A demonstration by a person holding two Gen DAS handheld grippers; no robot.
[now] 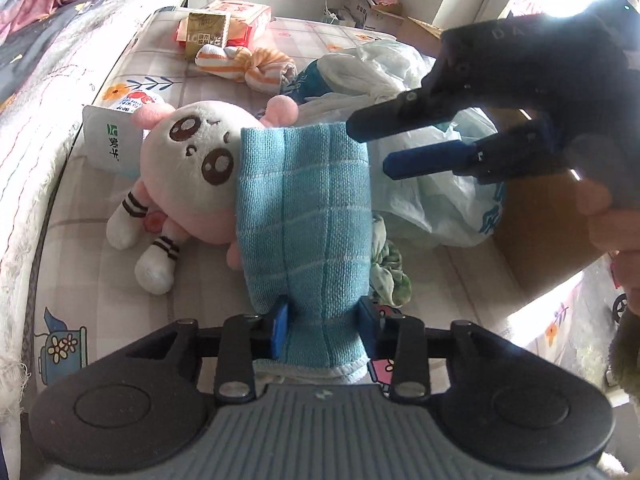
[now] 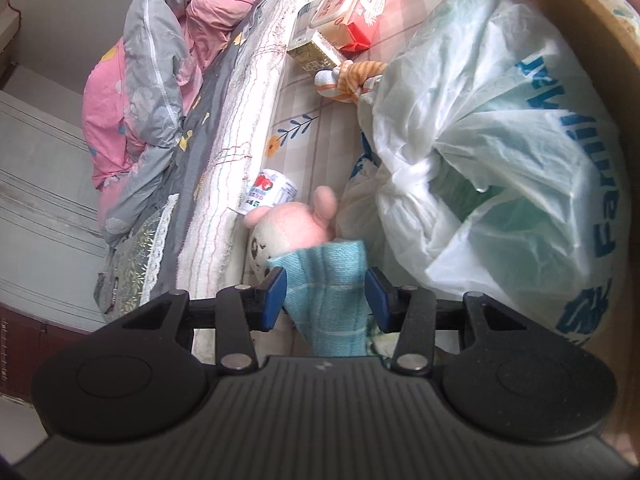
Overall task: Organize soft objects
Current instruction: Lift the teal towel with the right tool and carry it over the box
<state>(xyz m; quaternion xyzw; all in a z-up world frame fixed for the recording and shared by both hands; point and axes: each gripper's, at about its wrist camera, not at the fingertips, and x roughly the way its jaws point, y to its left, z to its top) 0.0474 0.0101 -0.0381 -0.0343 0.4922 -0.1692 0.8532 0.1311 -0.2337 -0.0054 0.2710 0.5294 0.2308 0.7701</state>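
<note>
Folded blue cloth (image 1: pixel 304 216), frame centre, stands clamped at its lower end in the left claw (image 1: pixel 323 330). Right claw (image 1: pixel 374 148), upper right, is parted just beside the cloth's top edge; its own view shows the cloth (image 2: pixel 328 300) between the parted pads, apparently ungripped. Plush rabbit (image 1: pixel 188 168) and striped knotted cloth (image 1: pixel 248 66) lie loose on the mattress (image 1: pixel 80 280): sorting appears largely unfinished.

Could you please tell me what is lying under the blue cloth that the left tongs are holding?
Under the blue cloth lies a pink-and-white plush toy; its face, ears and legs show, while its torso is covered. The left tongs hide the cloth's near end.
</note>
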